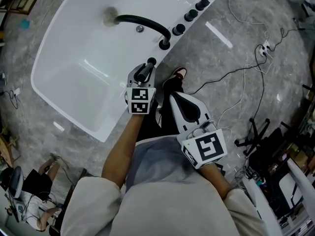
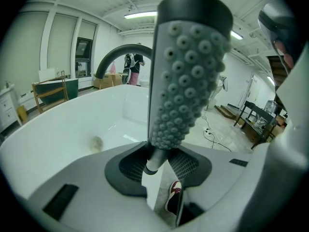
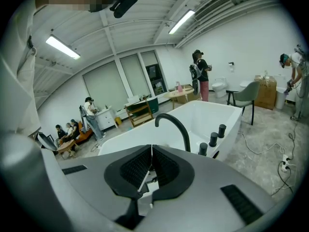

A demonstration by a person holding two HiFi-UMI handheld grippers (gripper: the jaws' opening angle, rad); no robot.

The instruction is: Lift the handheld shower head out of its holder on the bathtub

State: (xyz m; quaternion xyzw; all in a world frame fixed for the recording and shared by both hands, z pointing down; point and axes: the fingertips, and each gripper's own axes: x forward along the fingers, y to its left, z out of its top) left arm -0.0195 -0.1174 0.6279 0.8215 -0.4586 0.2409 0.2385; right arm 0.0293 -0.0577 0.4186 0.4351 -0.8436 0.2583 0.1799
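Note:
The handheld shower head (image 2: 186, 76) is a grey wand studded with rubber nubs. It stands upright between the jaws of my left gripper (image 2: 157, 154), whose pads close on its thin neck. In the head view the left gripper (image 1: 146, 68) holds the shower head's dark handle (image 1: 143, 73) at the near rim of the white bathtub (image 1: 74, 68), just beside a small black fitting (image 1: 151, 61) on that rim. My right gripper (image 1: 173, 96) hangs to the right over the floor, away from the tub. Its jaws (image 3: 151, 151) meet with nothing between them.
A curved black faucet (image 1: 142, 21) and a row of black knobs (image 1: 191, 15) sit on the tub's right rim. The person's shoe (image 1: 180, 73) is on the grey floor beside the tub. Cables (image 1: 241, 73) and a black stand (image 1: 256, 136) lie to the right.

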